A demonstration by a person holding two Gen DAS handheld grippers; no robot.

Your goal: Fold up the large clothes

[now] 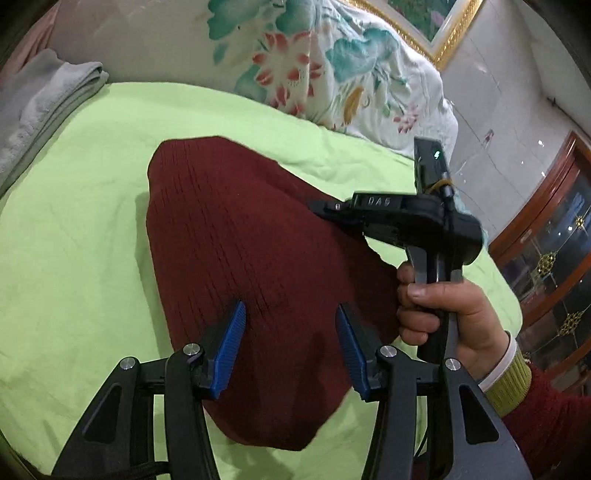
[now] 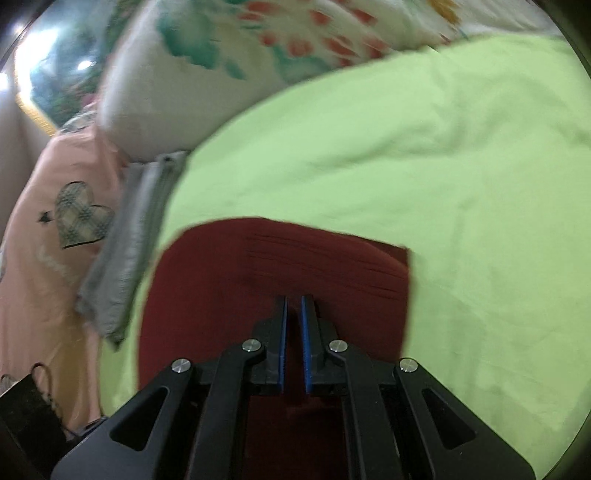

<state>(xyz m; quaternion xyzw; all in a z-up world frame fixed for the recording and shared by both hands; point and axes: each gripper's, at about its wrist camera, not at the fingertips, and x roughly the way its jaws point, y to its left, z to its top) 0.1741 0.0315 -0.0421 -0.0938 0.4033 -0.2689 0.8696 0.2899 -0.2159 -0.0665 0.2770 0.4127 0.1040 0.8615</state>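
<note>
Left tongs [image 1: 290,345] gape above the maroon sweater [image 1: 240,258]; right tongs [image 2: 294,343] pinch its fabric.

A bed covered with a wrinkled light-green sheet [image 1: 92,206] fills most of both views. At its far side lies a white quilt printed with teal leaves and red flowers [image 1: 325,62], and a folded grey towel [image 1: 40,99] rests at the sheet's edge. Behind the quilt hangs a gold-framed picture [image 1: 436,26] on a pale tiled wall [image 1: 509,96], beside a reddish wooden cabinet with glass doors [image 1: 554,236]. A pink cloth with a plaid heart patch [image 2: 79,214] lies beside the bed.
</note>
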